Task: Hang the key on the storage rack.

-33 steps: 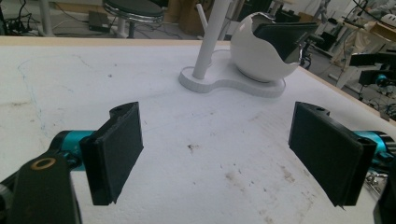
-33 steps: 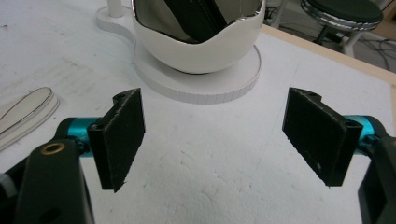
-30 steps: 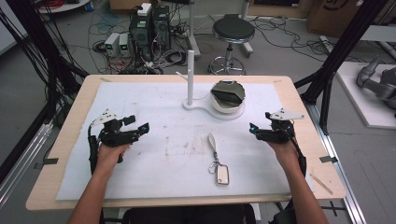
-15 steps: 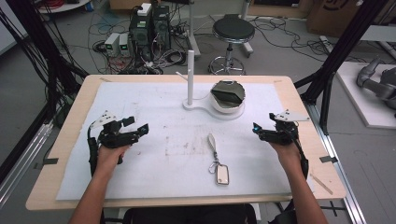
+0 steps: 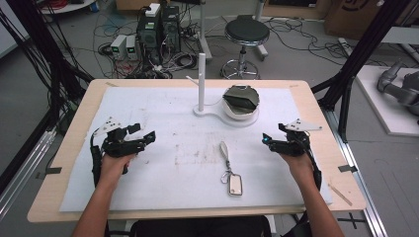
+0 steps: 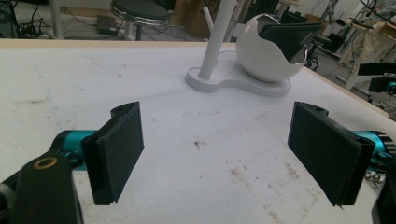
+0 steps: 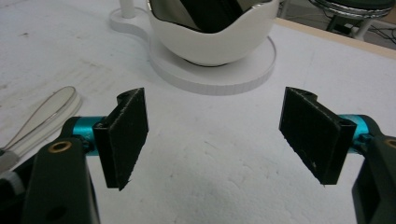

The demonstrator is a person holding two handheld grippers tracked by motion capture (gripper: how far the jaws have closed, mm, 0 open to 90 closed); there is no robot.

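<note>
A key fob (image 5: 235, 185) with a metal ring and a pale strap (image 5: 225, 150) lies on the white sheet, near the front middle. My left gripper (image 5: 148, 138) rests low at the left of the sheet, open with nothing between its fingers; in the left gripper view my left gripper (image 6: 217, 154) has its jaws wide apart over bare sheet. My right gripper (image 5: 267, 140) sits at the right, also open and empty. In the right gripper view my right gripper (image 7: 217, 140) faces the white bowl (image 7: 210, 37), and the strap (image 7: 44, 114) lies at its left.
A white stand (image 5: 217, 111) at the back middle carries an upright pole (image 5: 201, 79) and a cracked-egg-shaped bowl (image 5: 240, 101) with a dark object inside. The sheet (image 5: 168, 108) covers most of the wooden table (image 5: 321, 118). A stool (image 5: 246, 33) and cables lie beyond.
My right gripper has drifted slightly right and toward the near edge. The left gripper has barely moved. The key fob lies where it was.
</note>
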